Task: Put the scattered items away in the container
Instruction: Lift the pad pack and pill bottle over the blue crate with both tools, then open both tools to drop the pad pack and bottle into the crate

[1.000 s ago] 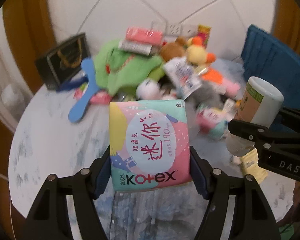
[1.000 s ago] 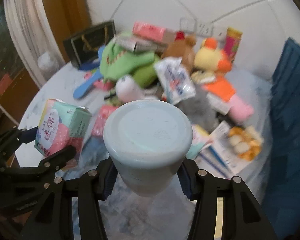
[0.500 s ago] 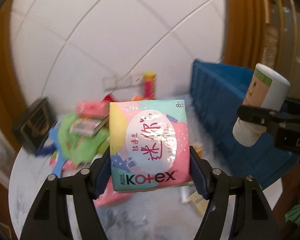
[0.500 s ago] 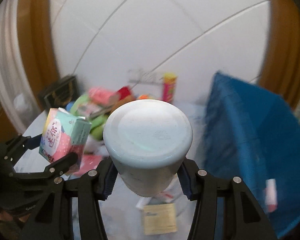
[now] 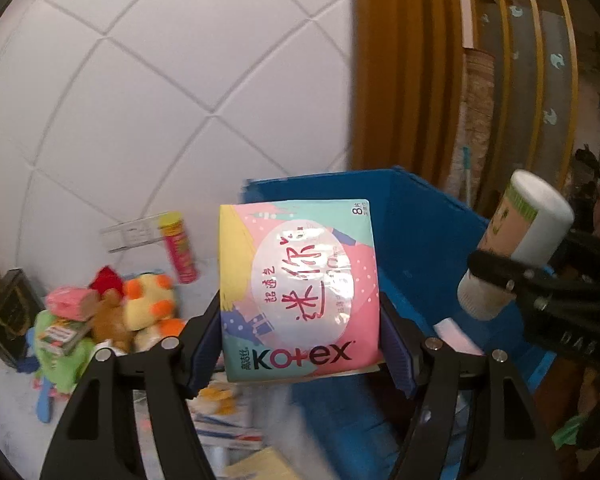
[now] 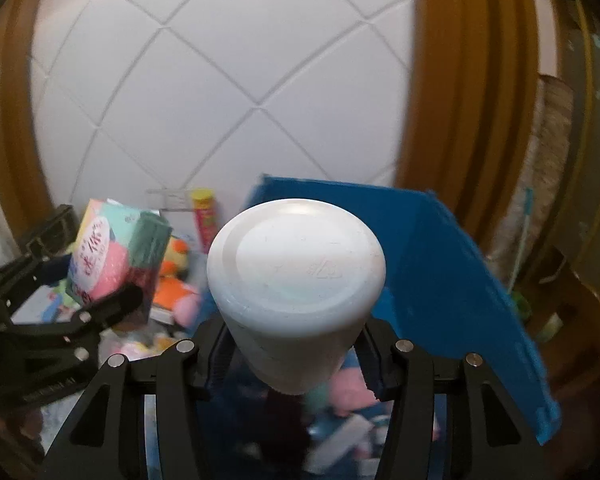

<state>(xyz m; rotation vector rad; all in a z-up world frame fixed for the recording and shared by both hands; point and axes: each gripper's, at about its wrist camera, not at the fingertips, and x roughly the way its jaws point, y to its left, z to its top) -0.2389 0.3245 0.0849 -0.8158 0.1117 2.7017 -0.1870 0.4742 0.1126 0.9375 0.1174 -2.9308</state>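
My left gripper is shut on a pink and teal Kotex pad pack, held upright in front of the blue bin. My right gripper is shut on a white bottle, bottom end toward the camera, over the blue bin's open inside. In the left wrist view the same white bottle hangs tilted at the right, above the bin. In the right wrist view the pad pack appears at the left in the other gripper.
A pile of plush toys, a green cloth, a pink and yellow tube and a black gift bag lie on the round table to the left. Several items lie inside the bin. White padded wall behind.
Both grippers rose and swung right with their loads, from over the cluttered table to the blue bin. The pile has slid to the left of both views. Neither grip changed.
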